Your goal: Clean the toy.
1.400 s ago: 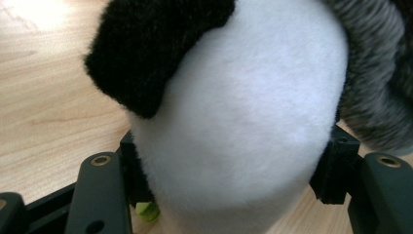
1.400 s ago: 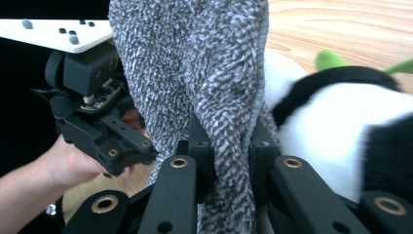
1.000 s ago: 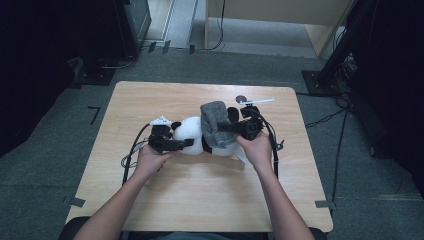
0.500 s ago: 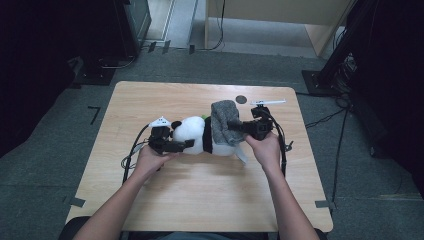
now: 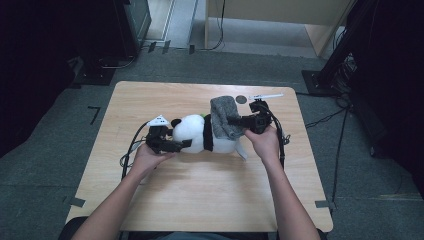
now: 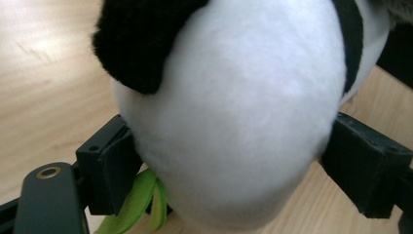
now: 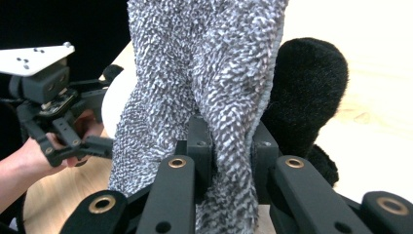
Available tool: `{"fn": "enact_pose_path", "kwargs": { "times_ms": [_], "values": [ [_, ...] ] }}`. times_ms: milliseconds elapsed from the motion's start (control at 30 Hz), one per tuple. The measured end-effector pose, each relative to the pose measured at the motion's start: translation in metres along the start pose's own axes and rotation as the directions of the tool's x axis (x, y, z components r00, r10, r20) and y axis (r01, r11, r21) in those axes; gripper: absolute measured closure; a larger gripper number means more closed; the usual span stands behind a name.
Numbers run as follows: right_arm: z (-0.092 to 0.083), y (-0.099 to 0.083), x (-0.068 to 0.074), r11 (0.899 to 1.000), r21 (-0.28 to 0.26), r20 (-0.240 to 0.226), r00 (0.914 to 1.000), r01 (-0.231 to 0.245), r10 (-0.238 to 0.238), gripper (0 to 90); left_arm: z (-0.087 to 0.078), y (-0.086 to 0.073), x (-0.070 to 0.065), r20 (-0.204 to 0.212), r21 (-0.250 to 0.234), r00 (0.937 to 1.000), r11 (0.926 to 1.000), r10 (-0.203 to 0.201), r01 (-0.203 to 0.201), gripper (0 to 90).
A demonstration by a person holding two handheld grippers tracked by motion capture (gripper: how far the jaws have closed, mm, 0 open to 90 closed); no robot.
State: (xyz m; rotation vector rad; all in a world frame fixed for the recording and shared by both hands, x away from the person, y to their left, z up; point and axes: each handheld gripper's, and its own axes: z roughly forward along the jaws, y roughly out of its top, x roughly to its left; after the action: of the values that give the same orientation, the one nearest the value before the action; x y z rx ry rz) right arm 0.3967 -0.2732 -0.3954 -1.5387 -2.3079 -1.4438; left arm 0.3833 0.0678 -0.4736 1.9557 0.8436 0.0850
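Observation:
A black-and-white panda plush (image 5: 192, 134) lies on its side on the wooden table (image 5: 150, 100). My left gripper (image 5: 181, 141) is at its head. Its jaws have just been opening and now stand wide on either side of the white head (image 6: 229, 112), open and not squeezing it. A green ribbon (image 6: 141, 204) hangs by the left jaw. My right gripper (image 5: 235, 121) is shut on a grey knitted cloth (image 5: 224, 116) draped over the panda's body. In the right gripper view the cloth (image 7: 204, 73) is pinched between the jaws of the right gripper (image 7: 229, 141), with a black plush limb (image 7: 307, 97) behind it.
A white pen-like stick (image 5: 265, 96) and a small dark disc (image 5: 241, 99) lie near the table's far right edge. Black cables (image 5: 127, 155) trail off each gripper. Dark equipment and a stand (image 5: 340, 55) surround the table.
The right gripper has carried the grey cloth a little to the right along the panda's body. The left hand has stayed by the head.

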Motion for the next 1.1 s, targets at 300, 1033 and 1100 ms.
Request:
{"fn": "enact_pose_path", "kwargs": {
  "times_ms": [300, 1033, 1100],
  "values": [
    [0.005, 0.012, -0.006, 1.0, 0.012, 0.009, 0.9999, -0.011, 0.01, 77.6, -0.002, -0.008, 0.005, -0.008, -0.025, 0.9975, 0.9972, 0.07, -0.07, 14.5],
    [0.016, 0.025, -0.019, 0.996, -0.028, 0.022, 0.9963, -0.083, 0.084, 78.7, 0.013, -0.017, 0.012, 0.018, -0.097, 0.9996, 0.9951, 0.02, -0.018, 50.3],
    [0.011, 0.025, -0.015, 0.997, -0.015, 0.023, 0.9967, -0.077, 0.077, 78.9, 0.009, -0.015, 0.01, 0.06, -0.069, 0.9982, 0.9976, 0.009, -0.004, 52.3]
  ]
}}
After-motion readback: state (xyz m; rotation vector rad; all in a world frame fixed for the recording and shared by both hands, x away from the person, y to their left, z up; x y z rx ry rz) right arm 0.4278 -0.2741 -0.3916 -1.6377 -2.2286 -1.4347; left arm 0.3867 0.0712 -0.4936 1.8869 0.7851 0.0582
